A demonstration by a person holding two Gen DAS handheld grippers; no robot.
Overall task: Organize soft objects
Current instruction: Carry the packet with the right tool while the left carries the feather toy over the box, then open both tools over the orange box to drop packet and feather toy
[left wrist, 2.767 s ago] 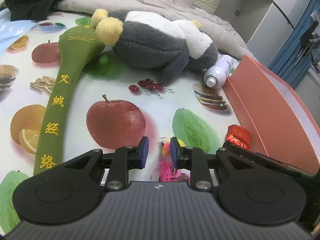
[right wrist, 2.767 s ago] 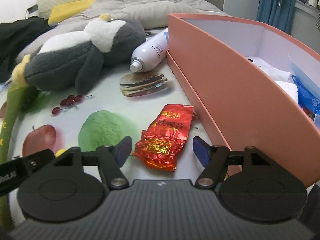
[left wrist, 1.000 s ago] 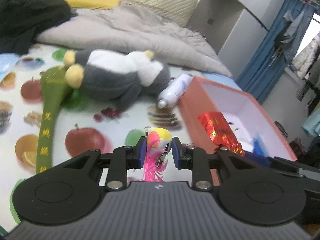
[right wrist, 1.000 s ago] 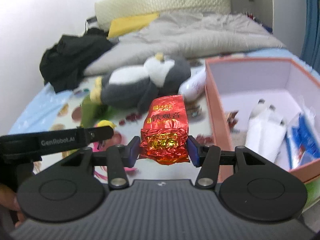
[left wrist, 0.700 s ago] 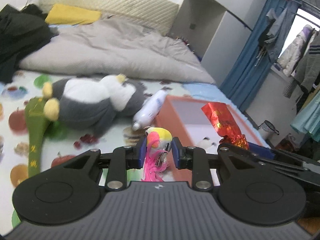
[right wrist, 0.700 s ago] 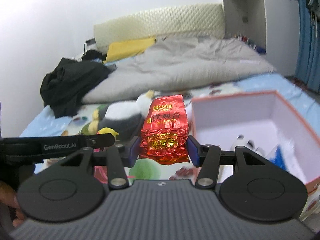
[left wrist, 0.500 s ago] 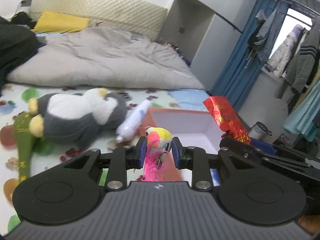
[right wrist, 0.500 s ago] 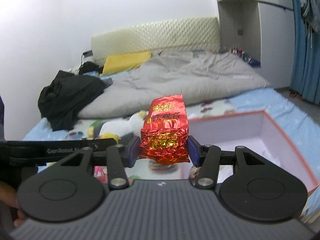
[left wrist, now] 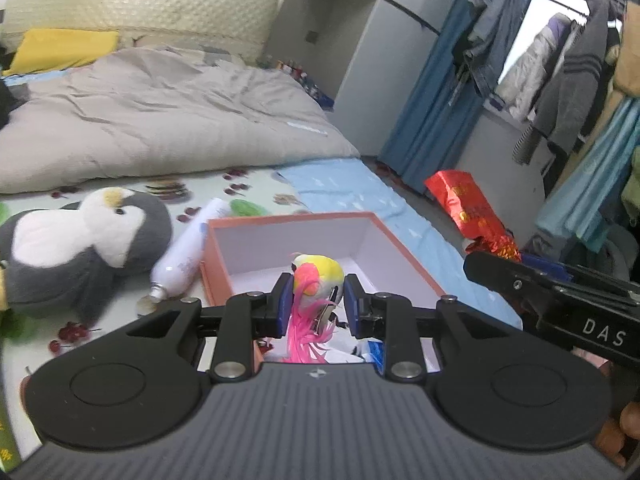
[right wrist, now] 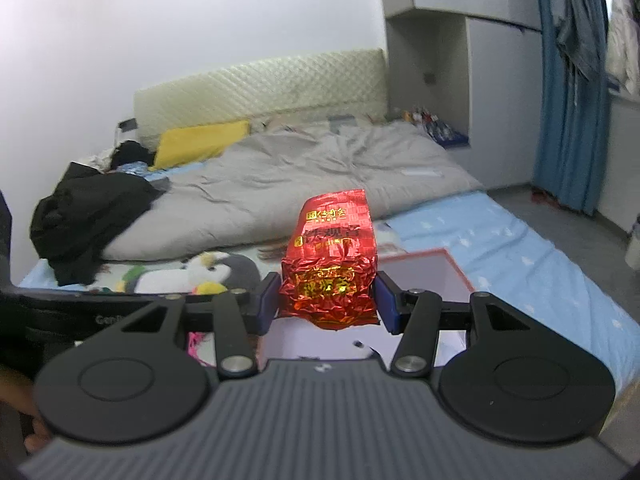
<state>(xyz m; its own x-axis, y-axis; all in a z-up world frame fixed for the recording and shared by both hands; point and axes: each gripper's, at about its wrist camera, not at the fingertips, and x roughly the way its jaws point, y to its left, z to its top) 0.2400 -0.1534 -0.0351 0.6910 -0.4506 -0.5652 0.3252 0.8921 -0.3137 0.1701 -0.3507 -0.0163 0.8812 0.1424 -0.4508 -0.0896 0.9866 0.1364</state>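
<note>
My left gripper (left wrist: 314,300) is shut on a small yellow and pink feathered toy (left wrist: 316,280) and holds it in the air over the near part of the orange box (left wrist: 400,248). My right gripper (right wrist: 328,300) is shut on a red foil packet (right wrist: 330,256), also lifted above the box (right wrist: 452,268). The packet shows in the left wrist view (left wrist: 464,208) to the right of the box. A grey and white plush penguin (left wrist: 80,248) lies on the fruit-print sheet left of the box.
A white spray bottle (left wrist: 188,252) lies between the penguin and the box. The box holds white and blue items (left wrist: 372,348) at its near end. A grey duvet (left wrist: 152,120), yellow pillow (right wrist: 200,140) and black clothes (right wrist: 84,216) lie behind.
Both grippers have risen higher with their loads and moved over the orange box. The bed and box now look farther below. Both grips are unchanged.
</note>
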